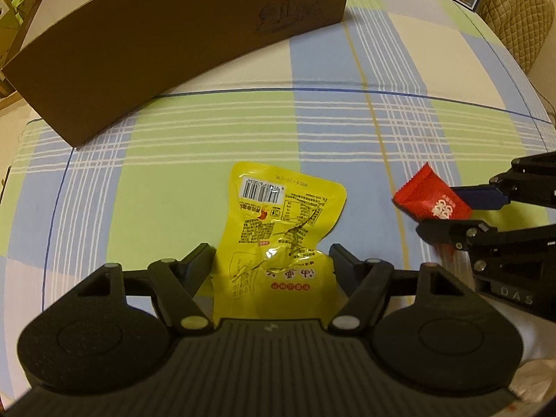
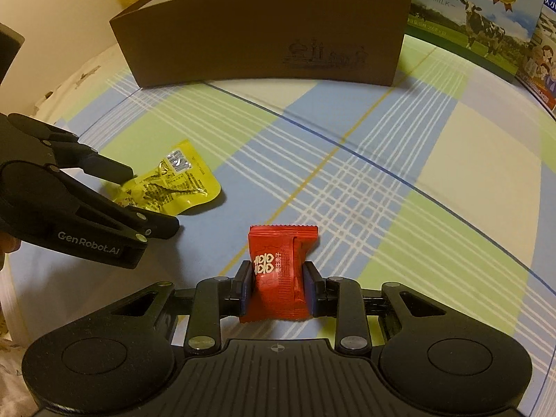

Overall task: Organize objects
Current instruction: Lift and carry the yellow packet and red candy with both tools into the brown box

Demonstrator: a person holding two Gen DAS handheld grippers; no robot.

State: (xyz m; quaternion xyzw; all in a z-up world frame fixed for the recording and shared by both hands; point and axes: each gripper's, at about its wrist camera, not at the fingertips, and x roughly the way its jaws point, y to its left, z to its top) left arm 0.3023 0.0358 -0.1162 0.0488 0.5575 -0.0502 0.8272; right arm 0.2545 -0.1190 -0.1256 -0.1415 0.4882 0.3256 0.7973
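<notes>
A yellow snack packet lies flat on the plaid tablecloth, barcode end pointing away. My left gripper straddles its near half, one fingertip at each side edge, and I see no pinch in the foil. From the right wrist view the same packet lies between the left gripper's two black fingers. My right gripper is shut on a red candy wrapper with white characters, its blue pads pressed on both sides. In the left wrist view the red candy and right gripper are at the right.
A brown cardboard box with an open top and white inside stands at the far side of the table, also the box at upper left. A milk carton case stands behind on the right. A quilted chair back is beyond the table.
</notes>
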